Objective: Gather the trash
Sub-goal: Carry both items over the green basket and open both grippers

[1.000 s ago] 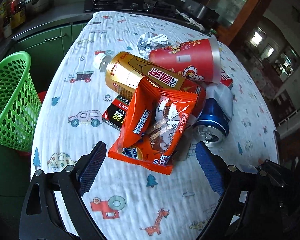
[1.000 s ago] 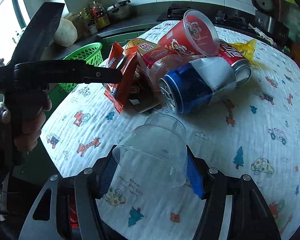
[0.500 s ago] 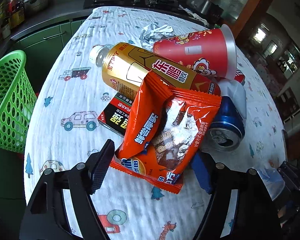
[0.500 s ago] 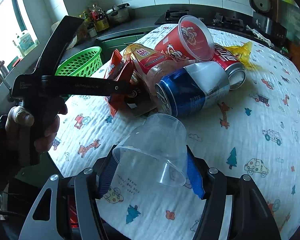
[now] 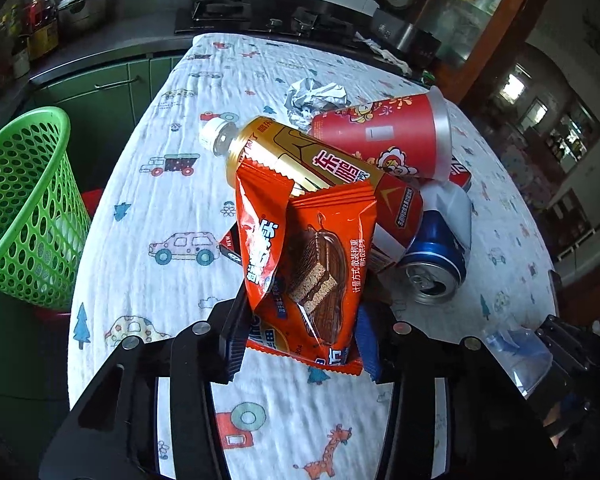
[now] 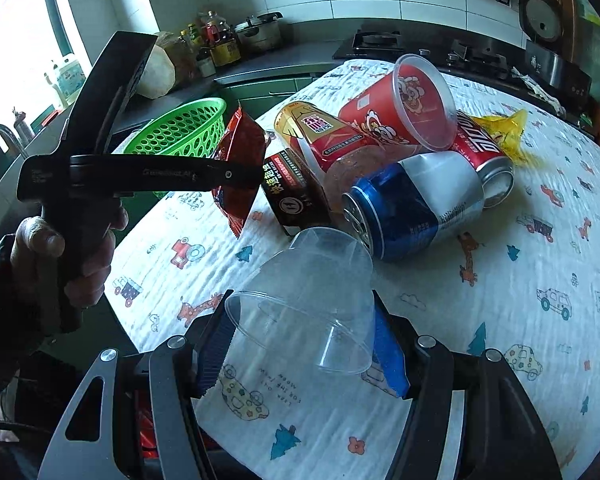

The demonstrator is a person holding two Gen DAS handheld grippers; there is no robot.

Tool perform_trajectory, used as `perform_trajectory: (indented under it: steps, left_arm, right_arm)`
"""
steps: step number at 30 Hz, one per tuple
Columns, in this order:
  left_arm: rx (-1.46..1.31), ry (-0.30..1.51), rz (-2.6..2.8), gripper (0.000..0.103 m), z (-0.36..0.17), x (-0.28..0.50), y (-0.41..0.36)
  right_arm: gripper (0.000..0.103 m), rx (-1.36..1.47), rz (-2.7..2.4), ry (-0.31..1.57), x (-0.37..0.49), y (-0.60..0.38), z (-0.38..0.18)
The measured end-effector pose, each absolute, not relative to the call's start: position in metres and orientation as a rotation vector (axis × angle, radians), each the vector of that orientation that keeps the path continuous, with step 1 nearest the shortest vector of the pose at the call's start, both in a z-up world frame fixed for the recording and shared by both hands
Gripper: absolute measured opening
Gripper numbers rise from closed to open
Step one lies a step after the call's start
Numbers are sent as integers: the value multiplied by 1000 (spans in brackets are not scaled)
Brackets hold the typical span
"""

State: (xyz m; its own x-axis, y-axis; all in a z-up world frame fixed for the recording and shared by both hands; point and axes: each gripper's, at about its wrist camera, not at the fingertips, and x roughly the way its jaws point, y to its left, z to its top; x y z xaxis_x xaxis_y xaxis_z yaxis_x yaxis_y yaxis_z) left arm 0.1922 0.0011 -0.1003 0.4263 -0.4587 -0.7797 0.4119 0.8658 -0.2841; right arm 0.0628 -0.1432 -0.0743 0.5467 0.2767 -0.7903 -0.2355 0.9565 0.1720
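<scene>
Left gripper (image 5: 300, 344): clamped on orange wrapper (image 5: 308, 256), hiding the box (image 6: 294, 192) beneath.
Right gripper (image 6: 304, 344): pinching clear cup (image 6: 312, 300).
Basket (image 5: 24, 208): left of cans, cut off.
Surface: cartoon-print tablecloth (image 5: 172, 200).

Trash piled on a kitchen table (image 5: 148, 208).
Ahead of the jaws, on its cartoon-print cloth (image 6: 520, 280), lie a bottle (image 5: 300, 156), red cup (image 5: 384, 140), blue can (image 6: 412, 204), red can (image 6: 484, 152), foil (image 5: 316, 96) and box (image 6: 296, 192).
</scene>
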Motion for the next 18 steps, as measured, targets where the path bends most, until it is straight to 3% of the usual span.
perform_trajectory:
  steps: [10,18]
  left_arm:
    - [-98,882,-431,45,-57,192,62]
    - [-105,824,-197,45,-32,242,153]
  right_arm:
    - [62,-17,405,906,86,-110,-57]
    - [62,-70,504,894,120,-68,-51]
